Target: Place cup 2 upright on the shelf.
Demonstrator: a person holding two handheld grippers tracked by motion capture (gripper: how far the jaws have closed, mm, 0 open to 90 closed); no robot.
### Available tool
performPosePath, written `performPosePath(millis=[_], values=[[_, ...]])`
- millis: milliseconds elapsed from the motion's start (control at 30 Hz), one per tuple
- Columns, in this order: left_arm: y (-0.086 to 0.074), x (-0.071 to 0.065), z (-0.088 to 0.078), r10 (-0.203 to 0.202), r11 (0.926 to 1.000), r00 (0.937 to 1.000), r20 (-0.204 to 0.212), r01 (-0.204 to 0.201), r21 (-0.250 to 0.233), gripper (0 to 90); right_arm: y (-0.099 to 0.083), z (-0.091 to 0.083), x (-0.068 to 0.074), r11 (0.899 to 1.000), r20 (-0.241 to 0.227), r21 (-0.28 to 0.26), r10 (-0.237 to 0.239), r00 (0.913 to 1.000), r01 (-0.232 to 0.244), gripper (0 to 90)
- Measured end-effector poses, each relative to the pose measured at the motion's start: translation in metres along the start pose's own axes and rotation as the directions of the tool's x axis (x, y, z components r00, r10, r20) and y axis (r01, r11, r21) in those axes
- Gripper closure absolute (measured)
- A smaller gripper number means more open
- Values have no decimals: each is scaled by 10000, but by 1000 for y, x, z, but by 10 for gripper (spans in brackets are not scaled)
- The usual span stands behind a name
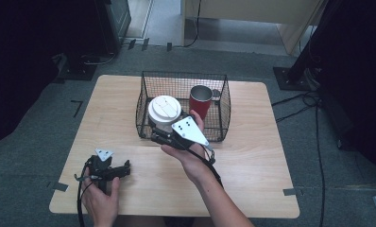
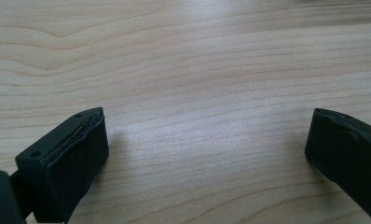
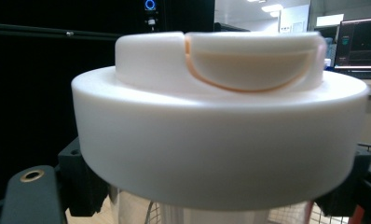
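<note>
A: Can you see the white-lidded cup's (image 3: 221, 140) body?
B: Barely; the frame's bottom edge cuts it off in the right gripper view, and its lid (image 1: 164, 109) hides it from above.
A: The red cup (image 1: 200, 101)?
B: Its base sits behind the basket (image 1: 143, 104) mesh.

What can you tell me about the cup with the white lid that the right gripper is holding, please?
The lidded cup stands upright over the left half of the black wire basket, left of the red mug. Its broad white lid looks like matte plastic, round, with a raised top and a half-moon flap edged in orange. Below the lid the body looks pale and shiny, perhaps metal. The right gripper is shut on the body just under the lid, one jaw at each side.
</note>
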State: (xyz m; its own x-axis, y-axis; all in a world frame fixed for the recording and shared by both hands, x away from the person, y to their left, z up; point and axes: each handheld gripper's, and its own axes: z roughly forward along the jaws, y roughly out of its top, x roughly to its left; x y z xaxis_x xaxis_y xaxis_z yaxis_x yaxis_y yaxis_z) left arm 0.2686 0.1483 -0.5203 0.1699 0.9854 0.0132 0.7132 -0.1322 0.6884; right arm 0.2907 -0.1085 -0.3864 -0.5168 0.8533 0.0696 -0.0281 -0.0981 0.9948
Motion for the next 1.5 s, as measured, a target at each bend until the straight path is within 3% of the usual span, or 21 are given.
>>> performPosePath(millis=[400,700,900,1500], values=[[0,0,0,-14,10000,10000,0,14,-5,1,19,18,-8,9992,270,-365,193,9994,-183,157],[0,0,0,-2,10000,10000,2,2,9,1,28,43,-13,9989,437,-450,180,9989,-160,157],[0,0,0,5,10000,10000,7,-5,16,0,25,61,-17,9996,672,-298,-7,9977,27,157],[0,0,0,-16,10000,10000,0,16,-7,1,5,92,-34,9992,1181,390,-155,9929,109,157]])
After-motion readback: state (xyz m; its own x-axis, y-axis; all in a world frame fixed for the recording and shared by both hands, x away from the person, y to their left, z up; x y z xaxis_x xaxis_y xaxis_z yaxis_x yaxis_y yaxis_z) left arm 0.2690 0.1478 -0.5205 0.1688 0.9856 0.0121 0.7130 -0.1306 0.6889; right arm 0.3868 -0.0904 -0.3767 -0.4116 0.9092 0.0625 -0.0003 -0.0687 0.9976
